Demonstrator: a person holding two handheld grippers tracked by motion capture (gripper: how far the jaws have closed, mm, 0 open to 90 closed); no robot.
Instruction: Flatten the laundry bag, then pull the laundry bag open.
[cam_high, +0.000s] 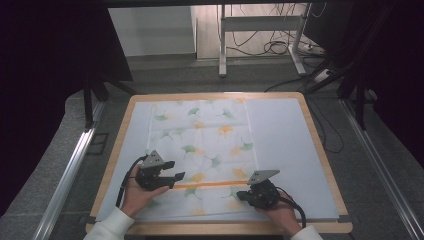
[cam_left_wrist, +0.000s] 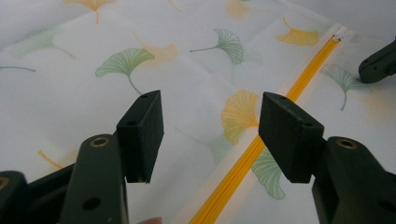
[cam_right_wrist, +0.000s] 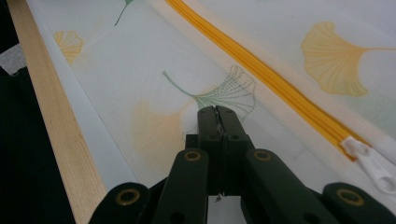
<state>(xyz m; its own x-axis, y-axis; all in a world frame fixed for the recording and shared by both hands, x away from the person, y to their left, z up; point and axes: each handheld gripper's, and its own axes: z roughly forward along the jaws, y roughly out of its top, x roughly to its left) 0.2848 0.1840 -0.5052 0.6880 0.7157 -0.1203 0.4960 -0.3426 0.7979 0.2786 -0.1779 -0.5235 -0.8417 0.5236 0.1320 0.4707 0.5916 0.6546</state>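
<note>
A white mesh bag (cam_high: 200, 145) printed with green and yellow ginkgo leaves lies flat on the table. An orange zipper (cam_high: 215, 184) runs across its near end. My left gripper (cam_high: 176, 170) hovers at the zipper's left part, open, with the zipper (cam_left_wrist: 261, 144) passing under the gap between its jaws (cam_left_wrist: 210, 135). My right gripper (cam_high: 240, 196) sits low on the bag just in front of the zipper's right end. Its jaws (cam_right_wrist: 217, 114) are shut and seem to pinch a fold of the mesh. The white zipper pull (cam_right_wrist: 373, 163) lies to its right at the end of the zipper (cam_right_wrist: 261, 70).
The bag rests on a white mat (cam_high: 285, 140) covering a wooden table (cam_high: 320, 150), whose near edge (cam_right_wrist: 51, 107) runs close to the right gripper. Beyond the table are grey floor, metal rails, a desk frame (cam_high: 222, 45) and cables.
</note>
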